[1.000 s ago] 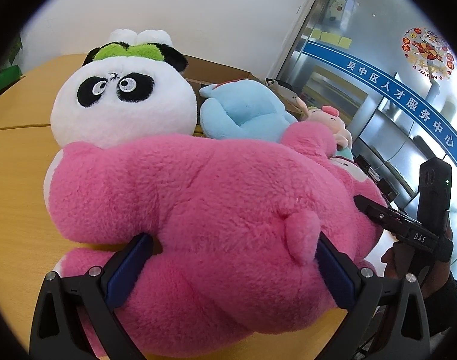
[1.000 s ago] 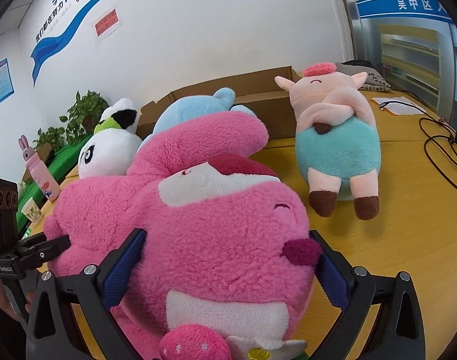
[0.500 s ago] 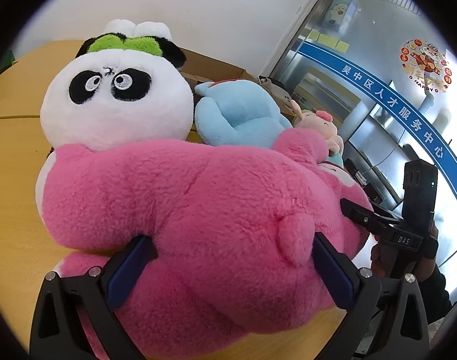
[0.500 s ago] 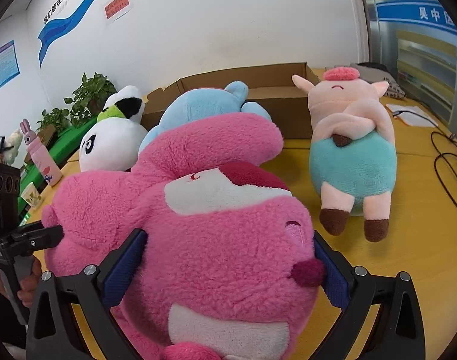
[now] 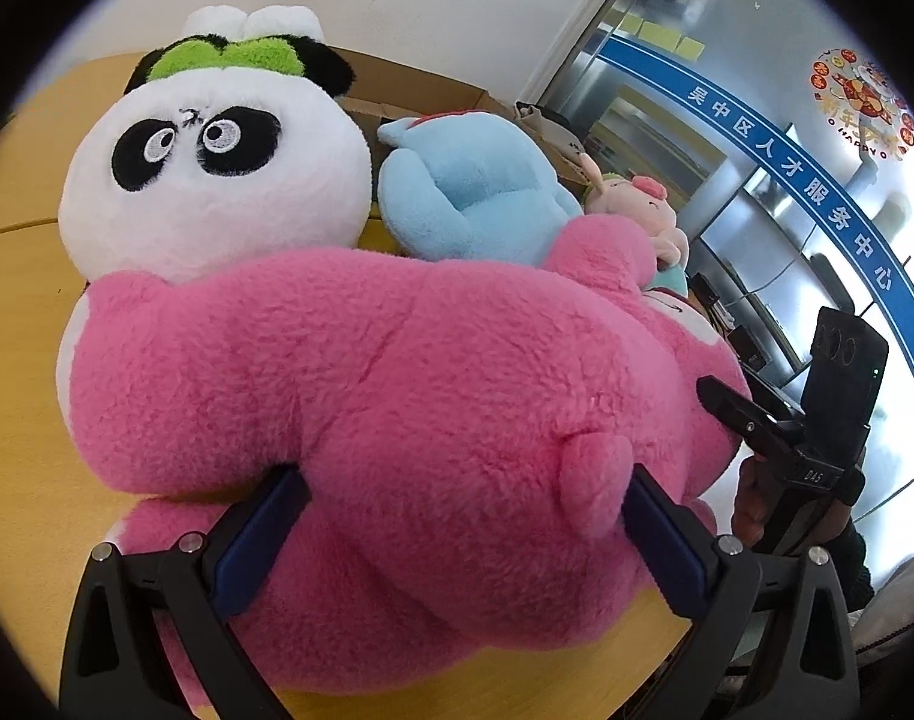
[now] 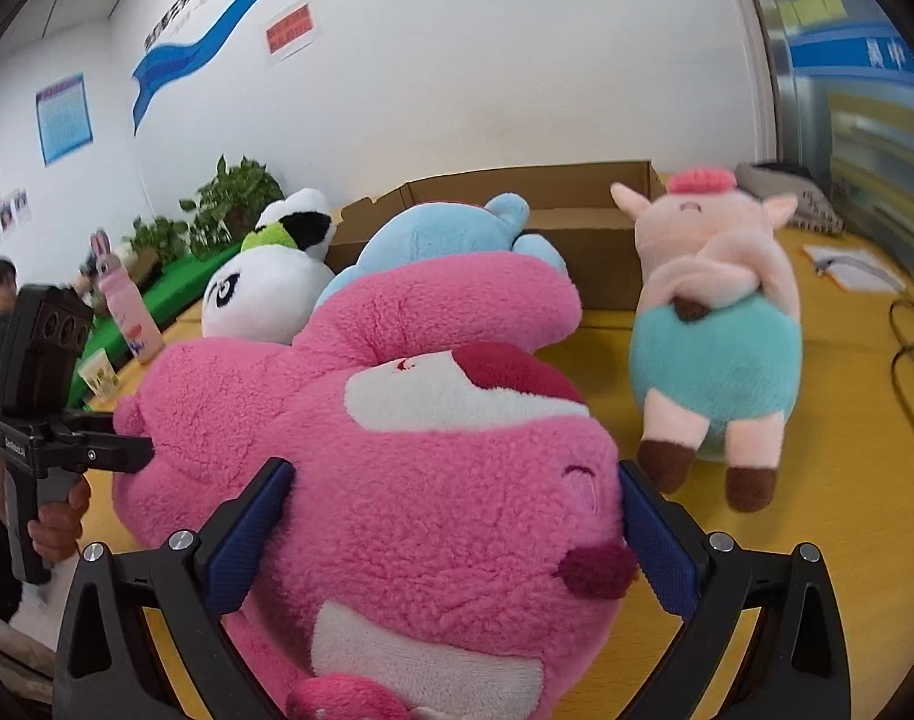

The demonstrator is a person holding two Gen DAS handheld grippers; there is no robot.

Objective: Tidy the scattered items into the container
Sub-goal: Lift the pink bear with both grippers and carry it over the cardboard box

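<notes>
Both clamped on pink bear (image 5: 397, 396): left gripper (image 5: 463, 534) at body, right gripper (image 6: 451, 516) at head. Near worktop (image 6: 829, 528) front edge; panda (image 5: 217, 162), box (image 6: 577, 222) behind.

Two close wrist views from opposite ends of the pink plush (image 5: 397, 396).

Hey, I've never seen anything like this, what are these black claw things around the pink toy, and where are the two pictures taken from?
Those are handheld tongs, one in each of a person's hands, each carrying a camera looking along its fingers. The left tongs squeeze the pink plush bear at its body; the right tongs squeeze its head. Around it on the wooden table sit a panda plush, a blue plush and a pig plush, with a cardboard box behind.
</notes>
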